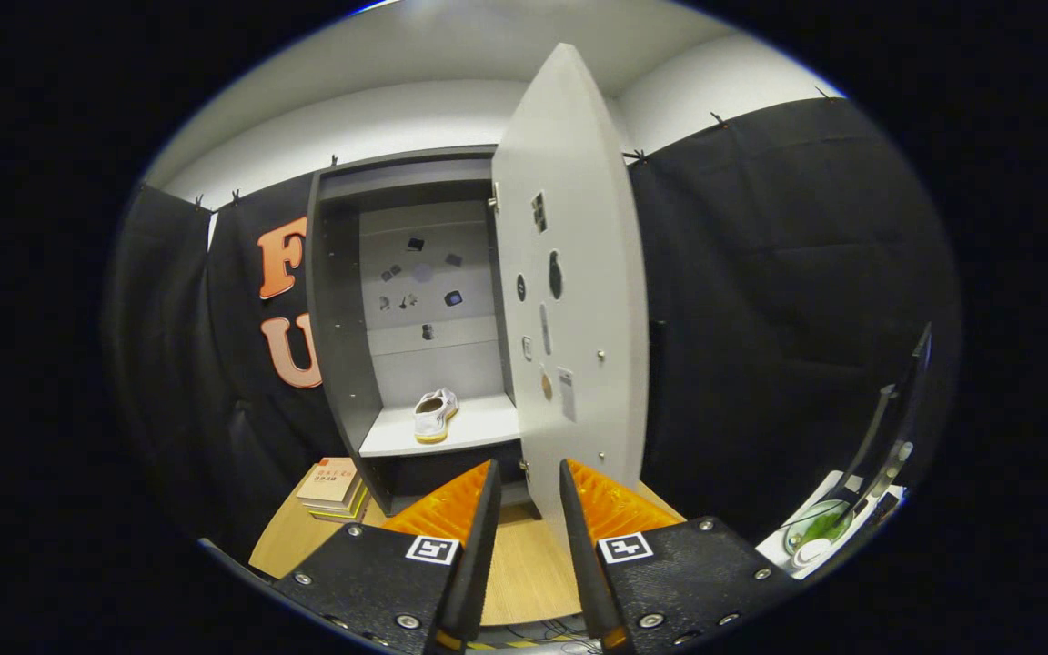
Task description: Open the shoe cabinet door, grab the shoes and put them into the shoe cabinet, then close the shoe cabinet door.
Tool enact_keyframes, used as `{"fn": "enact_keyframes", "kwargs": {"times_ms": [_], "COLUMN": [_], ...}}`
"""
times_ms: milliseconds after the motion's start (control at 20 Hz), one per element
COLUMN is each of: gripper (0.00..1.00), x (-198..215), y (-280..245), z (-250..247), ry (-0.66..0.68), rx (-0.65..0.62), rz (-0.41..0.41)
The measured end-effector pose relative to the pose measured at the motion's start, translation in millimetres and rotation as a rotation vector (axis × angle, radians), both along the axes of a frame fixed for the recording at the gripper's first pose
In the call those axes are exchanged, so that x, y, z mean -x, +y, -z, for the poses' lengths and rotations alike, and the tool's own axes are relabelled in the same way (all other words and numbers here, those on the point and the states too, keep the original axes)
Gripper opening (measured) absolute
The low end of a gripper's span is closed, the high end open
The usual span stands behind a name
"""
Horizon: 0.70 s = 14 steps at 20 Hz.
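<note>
The shoe cabinet door point(571, 300) is standing open, and a white shoe point(434, 415) is lying on the cabinet shelf point(478, 429). The gripper point(529, 478) is hovering ahead of the cabinet, fingers slightly apart and holding nothing.

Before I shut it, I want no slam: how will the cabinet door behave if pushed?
The door looks like a stiff flat panel, so it should swing without flexing. It hangs on side hinges, so a light push from the open, empty gripper near its free edge probably suffices. The shoe sits well inside, unlikely to block it.

My wooden desk point(524, 564) has the shoe cabinet point(342, 364) standing on it, stack of books point(333, 487) just beside; one white shoe point(435, 415) sits on the cabinet's shelf point(478, 428).
</note>
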<state>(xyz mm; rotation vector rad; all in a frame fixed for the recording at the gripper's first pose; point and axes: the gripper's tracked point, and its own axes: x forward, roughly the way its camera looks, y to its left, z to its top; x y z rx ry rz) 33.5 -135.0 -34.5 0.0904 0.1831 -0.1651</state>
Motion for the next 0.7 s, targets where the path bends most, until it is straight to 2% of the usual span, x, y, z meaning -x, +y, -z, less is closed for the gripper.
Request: {"fn": "enact_keyframes", "kwargs": {"times_ms": [200,300,500,700], "gripper": [0.42,0.45,0.48,0.5], "x": [12.4,13.0,-3.7,-34.1], "y": [-41.1,-60.3,-89.7,-102.5], "z": [-3.4,-3.1,-6.9,-4.6], "ry": [-0.004,-0.002,-0.003,-0.006], "rx": [0.002,-0.002,-0.014,-0.021], "rz": [0.048,0.069,0.087,0.06]}}
